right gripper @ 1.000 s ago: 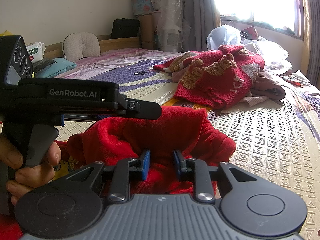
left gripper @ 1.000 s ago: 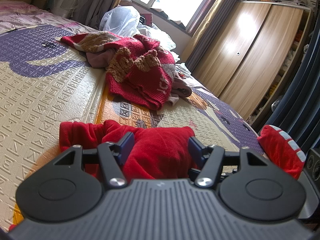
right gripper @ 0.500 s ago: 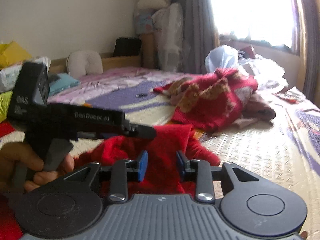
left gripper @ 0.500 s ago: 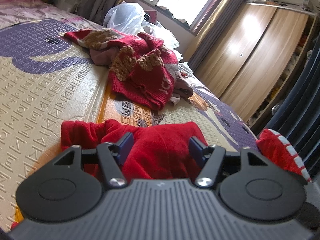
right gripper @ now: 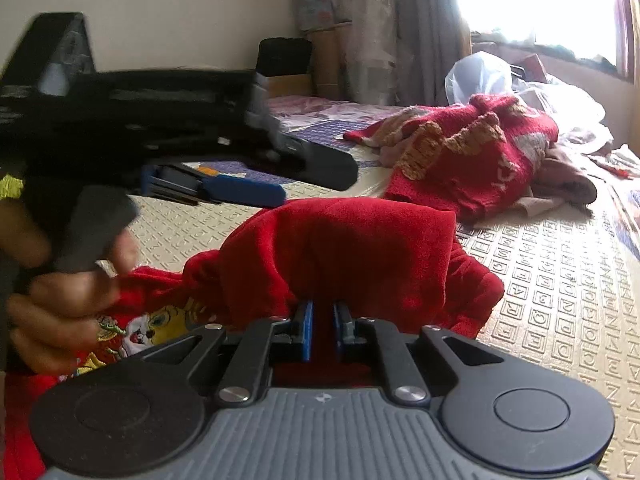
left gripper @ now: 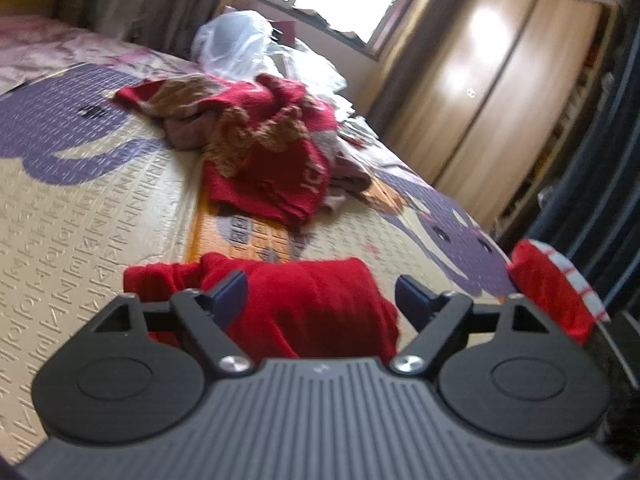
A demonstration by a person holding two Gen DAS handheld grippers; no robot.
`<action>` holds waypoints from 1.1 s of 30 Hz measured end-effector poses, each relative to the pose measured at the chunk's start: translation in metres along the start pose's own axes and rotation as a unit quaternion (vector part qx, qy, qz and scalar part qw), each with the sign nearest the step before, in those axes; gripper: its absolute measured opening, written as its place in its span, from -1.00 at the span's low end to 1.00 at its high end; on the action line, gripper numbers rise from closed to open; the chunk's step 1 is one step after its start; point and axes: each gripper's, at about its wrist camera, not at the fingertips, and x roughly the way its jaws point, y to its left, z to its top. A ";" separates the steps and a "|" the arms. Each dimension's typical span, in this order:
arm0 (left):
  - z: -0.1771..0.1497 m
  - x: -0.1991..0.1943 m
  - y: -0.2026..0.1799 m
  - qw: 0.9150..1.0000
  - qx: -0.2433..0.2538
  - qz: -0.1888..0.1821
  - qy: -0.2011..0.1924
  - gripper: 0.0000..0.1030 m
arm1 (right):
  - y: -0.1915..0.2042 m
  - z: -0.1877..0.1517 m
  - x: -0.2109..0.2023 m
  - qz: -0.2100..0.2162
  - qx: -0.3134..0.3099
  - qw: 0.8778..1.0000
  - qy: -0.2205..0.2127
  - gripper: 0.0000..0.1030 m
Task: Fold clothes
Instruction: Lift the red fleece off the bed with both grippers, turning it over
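Note:
A red fleece garment (left gripper: 312,304) lies bunched on the patterned foam mat (left gripper: 80,220). In the right wrist view the garment (right gripper: 352,248) shows a cartoon print (right gripper: 160,320) at its near left. My left gripper (left gripper: 322,284) hovers just above the bunch. Its jaws are opening wide and its pads are clear of the cloth. A person's hand (right gripper: 60,304) holds the left gripper (right gripper: 308,182) over the garment's left side. My right gripper (right gripper: 323,320) sits low at the garment's near edge. Its jaws are closing to a narrow slit with a fold of red cloth pinched between the pads.
A heap of red and tan knitted clothes (left gripper: 272,160) lies farther back on the mat, with a plastic bag (left gripper: 232,40) behind it under the window. A red and white striped piece (left gripper: 552,288) sits at the mat's right edge. A wooden wardrobe (left gripper: 500,100) stands beyond.
The left jaws have spread much wider and let go of the red cloth, and that gripper has lifted a little. The right jaws have narrowed onto the fold.

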 end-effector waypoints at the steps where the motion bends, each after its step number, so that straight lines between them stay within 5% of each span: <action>1: -0.001 -0.001 -0.002 1.000 0.003 -0.006 0.007 0.65 | 0.001 0.000 0.000 -0.002 -0.003 1.000 0.000 -0.77; 8: -0.005 0.001 -0.007 0.999 0.015 -0.004 0.043 0.68 | 0.011 0.000 -0.007 -0.019 -0.013 1.000 -0.006 -0.73; 12: -0.011 0.009 -0.009 0.998 0.027 0.019 0.056 0.69 | 0.016 0.004 -0.024 -0.025 -0.026 0.999 -0.019 -0.55; 24: -0.029 0.029 -0.034 0.989 0.113 0.081 0.050 0.93 | 0.018 -0.015 -0.025 -0.048 -0.042 0.998 0.024 -0.54; 33: -0.017 0.014 -0.039 0.991 0.106 0.079 0.024 0.92 | 0.025 -0.010 -0.035 -0.051 -0.059 0.997 0.013 -0.43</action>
